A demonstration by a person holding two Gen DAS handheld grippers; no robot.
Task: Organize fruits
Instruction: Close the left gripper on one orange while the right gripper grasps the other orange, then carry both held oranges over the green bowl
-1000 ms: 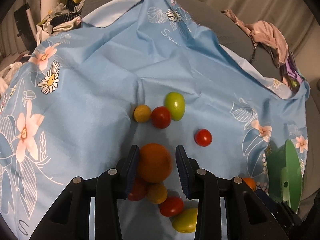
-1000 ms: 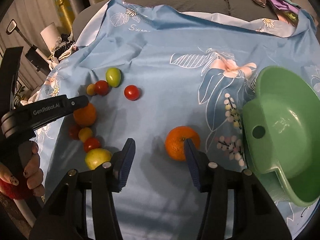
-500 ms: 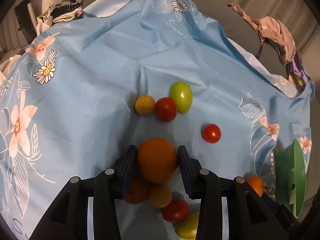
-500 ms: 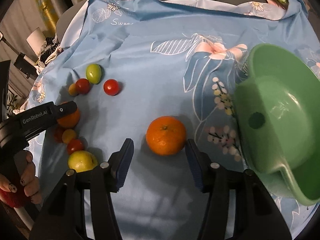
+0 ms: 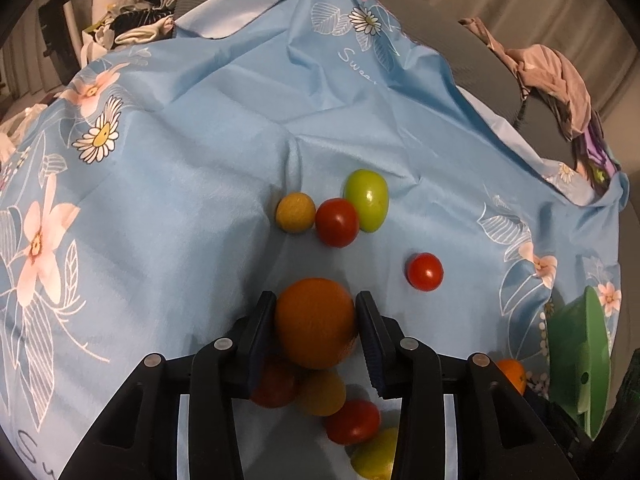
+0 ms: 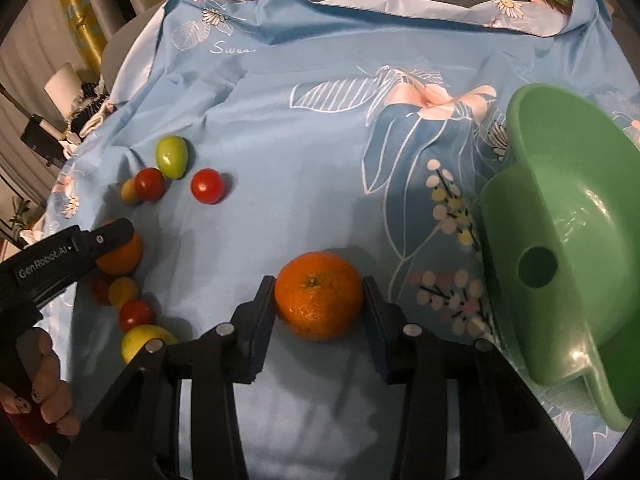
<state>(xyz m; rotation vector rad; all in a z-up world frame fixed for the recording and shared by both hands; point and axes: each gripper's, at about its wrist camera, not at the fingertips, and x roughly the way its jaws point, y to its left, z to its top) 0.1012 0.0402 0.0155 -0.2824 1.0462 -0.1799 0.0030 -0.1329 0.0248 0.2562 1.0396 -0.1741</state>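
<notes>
1. The left tongs are clamped on a large orange at the lower centre of the left wrist view; both pads appear to touch its sides. Beneath it, a loose row of small red, yellow and green fruits lies on the blue floral cloth. If the round fruit is gripped off its widest part, it could slip out and scatter that row.

2. The right tongs are closing around a mandarin at the lower centre of the right wrist view. The mandarin sits between the pads on the cloth; contact on both sides cannot be confirmed. A one-sided touch could push it away rather than pinch it.

3. The green bowl is seen tilted at the right edge of the right wrist view, its rim near the mandarin. It is judged that a fruit released onto the sloped wall could roll back out, or the bowl could be knocked by a passing arm.

4. The cloth is creased and laid over a soft, uneven table, so a dropped fruit could roll toward the edge.

5. A red tomato and a cluster of three fruits lie in the middle of the left wrist view and could be disturbed by a low sweep.
</notes>
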